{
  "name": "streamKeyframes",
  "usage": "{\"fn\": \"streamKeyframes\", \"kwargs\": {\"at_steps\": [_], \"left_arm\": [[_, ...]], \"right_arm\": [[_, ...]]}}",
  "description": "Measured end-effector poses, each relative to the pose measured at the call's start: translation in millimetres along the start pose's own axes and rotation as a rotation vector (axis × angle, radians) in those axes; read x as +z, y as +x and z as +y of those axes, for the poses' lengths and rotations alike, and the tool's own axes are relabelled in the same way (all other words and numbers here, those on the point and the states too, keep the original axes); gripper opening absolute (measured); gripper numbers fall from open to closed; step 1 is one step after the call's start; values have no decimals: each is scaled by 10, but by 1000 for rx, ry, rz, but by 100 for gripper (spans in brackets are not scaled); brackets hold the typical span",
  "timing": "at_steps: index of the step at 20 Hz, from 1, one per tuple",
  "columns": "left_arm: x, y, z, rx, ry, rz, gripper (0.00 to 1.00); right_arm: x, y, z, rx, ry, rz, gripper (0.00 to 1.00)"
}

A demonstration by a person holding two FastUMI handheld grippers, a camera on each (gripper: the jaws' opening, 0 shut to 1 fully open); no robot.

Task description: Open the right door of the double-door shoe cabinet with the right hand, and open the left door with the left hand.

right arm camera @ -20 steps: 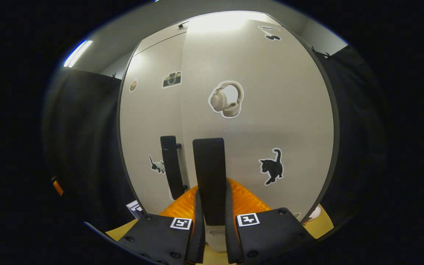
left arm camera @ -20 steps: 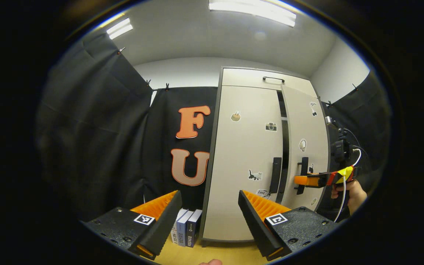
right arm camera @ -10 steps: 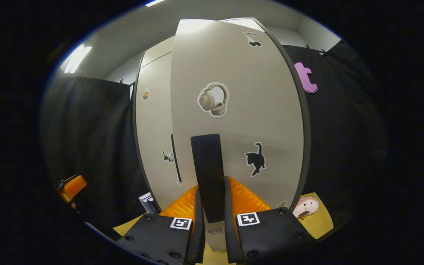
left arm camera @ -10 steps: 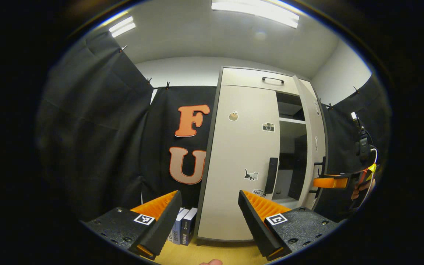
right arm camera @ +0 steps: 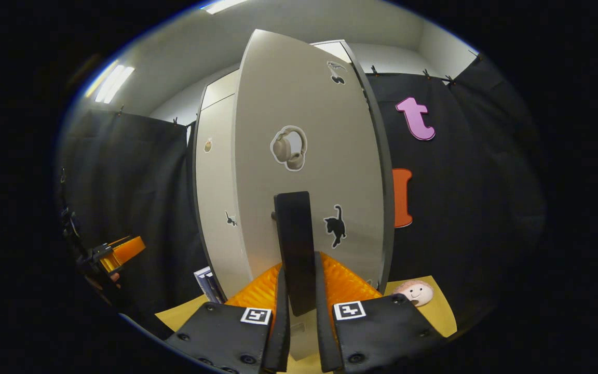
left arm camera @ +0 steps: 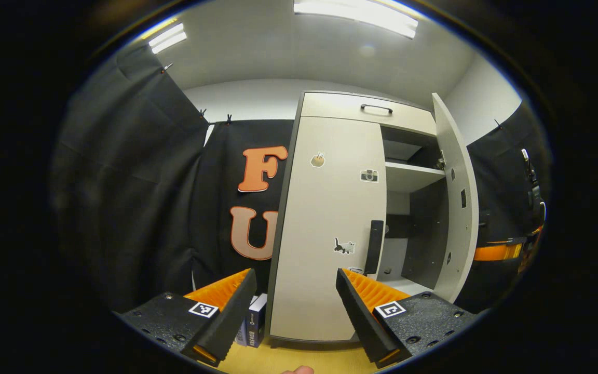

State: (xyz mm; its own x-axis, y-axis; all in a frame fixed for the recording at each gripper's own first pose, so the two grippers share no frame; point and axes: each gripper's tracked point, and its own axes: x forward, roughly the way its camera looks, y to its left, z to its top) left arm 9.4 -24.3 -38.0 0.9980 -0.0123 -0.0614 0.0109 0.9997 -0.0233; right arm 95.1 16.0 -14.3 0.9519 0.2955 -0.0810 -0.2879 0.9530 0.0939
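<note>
In the left gripper view, we are facing the shoe cabinet point(left arm camera: 330, 218). Its left door point(left arm camera: 325, 228) is lying closed, with its handle point(left arm camera: 375, 240) at the door's right edge. The right door point(left arm camera: 457, 208) is standing swung out to the right, exposing a shelf point(left arm camera: 408, 176) inside. Books point(left arm camera: 252, 324) are standing on the floor just left of the cabinet. In the right gripper view, a plush toy point(right arm camera: 417, 292) is lying on the floor to the right of the right door.

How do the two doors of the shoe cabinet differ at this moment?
The right door stands swung wide open, showing the shelves, while the left door lies shut. The right gripper is clamped on the right door's handle; the left door's handle is untouched, with the left gripper open before it. Both are pale with stickers.
</note>
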Motion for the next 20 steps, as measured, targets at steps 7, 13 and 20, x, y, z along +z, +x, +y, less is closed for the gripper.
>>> {"fn": "streamKeyframes", "kwargs": {"at_steps": [7, 13, 20], "left_arm": [[-74, 3, -221, -38, -28, 13, 94], [-123, 25, -338, -58, -34, 22, 95], [-142, 15, -335, -47, -12, 21, 95]], "right_arm": [[-3, -86, -169, -100, -70, -30, 30], [-67, -168, -275, -111, -31, -25, 29], [-23, -194, -680, -240, -68, -51, 29]]}}
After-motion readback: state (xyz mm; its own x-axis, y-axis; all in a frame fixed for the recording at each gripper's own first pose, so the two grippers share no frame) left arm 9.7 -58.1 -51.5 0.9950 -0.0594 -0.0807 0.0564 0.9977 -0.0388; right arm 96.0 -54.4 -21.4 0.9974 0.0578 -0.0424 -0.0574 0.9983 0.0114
